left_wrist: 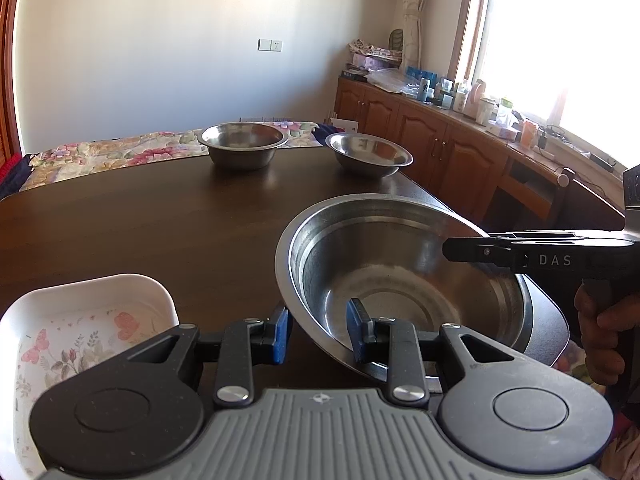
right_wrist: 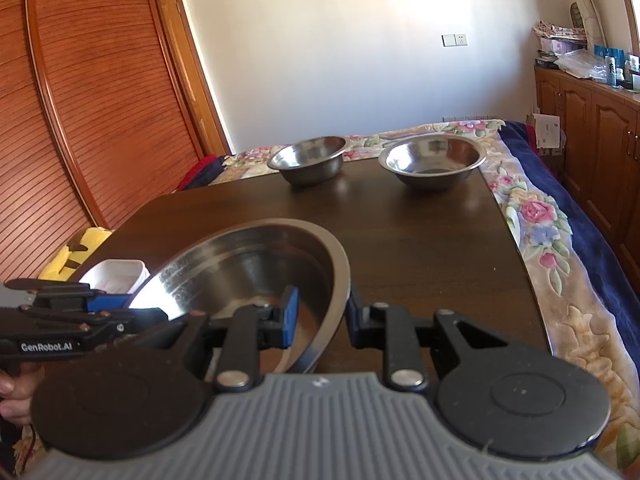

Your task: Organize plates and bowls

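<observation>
On the table (left_wrist: 140, 216), two small bowls (left_wrist: 243, 145) (left_wrist: 369, 154) are set at twelve o'clock, the large bowl (left_wrist: 400, 272) at four, the dish (left_wrist: 80, 328) at eight.

A large steel basin (left_wrist: 400, 280) sits tilted at the near right of the dark table (left_wrist: 160, 220). Two smaller steel bowls stand upright at the far edge, one left (left_wrist: 243, 145), one right (left_wrist: 368, 154). A white floral dish (left_wrist: 80, 332) lies near left.
</observation>
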Demonstrator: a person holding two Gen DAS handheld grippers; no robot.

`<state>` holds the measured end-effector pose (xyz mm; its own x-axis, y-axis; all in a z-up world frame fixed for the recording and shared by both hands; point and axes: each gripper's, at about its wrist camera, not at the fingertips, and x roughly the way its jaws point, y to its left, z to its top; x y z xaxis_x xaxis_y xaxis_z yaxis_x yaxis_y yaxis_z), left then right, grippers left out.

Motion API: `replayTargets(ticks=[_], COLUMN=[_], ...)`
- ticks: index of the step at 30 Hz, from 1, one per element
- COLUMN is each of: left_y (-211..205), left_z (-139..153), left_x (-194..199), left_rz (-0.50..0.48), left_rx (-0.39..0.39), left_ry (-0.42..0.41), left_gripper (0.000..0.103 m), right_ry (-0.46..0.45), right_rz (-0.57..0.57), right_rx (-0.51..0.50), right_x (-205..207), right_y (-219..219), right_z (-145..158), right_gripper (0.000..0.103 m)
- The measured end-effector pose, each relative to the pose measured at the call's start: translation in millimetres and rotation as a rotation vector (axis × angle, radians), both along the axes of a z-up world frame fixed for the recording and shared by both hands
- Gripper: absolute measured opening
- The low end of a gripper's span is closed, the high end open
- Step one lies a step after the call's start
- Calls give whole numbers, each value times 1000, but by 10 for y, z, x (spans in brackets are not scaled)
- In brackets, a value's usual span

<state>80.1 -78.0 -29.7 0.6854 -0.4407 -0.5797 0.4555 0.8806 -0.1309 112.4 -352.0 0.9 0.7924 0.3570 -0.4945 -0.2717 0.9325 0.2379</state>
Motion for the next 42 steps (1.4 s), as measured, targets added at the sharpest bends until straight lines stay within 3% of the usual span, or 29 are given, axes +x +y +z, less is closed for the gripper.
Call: replayTargets(ticks=[20,22,24,26,30,33,35,42], left_y=[-38,-39,-18,8,60,107,130,152], left_z=[-62,-65,-68,-62,-10,50,103,330], left_x=[24,27,41,49,64,82,99,215], left_rz=[1,4,9,17,33,48,56,64], left_rx=[-2,2,0,-12,-31,-42,-47,-44], left_ry=[0,-2,4,3,-13,-31,-45,-105], left_gripper=[30,33,47,56,63,67,69,76], right_ry=[8,8,8,-6,-32,-57,-76,-126], right_rz=[0,-1,4,-1,-11,-17,-22,-10], right_rx=[0,2,4,-1,-7,-28,-35,-70], right_x=[12,20,27,26,35,44,51,216], right_y=[-8,-14,-23,-44,-107,-130,-142,-133], right_z=[-77,-76,-61,-14,117,224,297,504], right_gripper=[27,27,29,36,44,53,65,77])
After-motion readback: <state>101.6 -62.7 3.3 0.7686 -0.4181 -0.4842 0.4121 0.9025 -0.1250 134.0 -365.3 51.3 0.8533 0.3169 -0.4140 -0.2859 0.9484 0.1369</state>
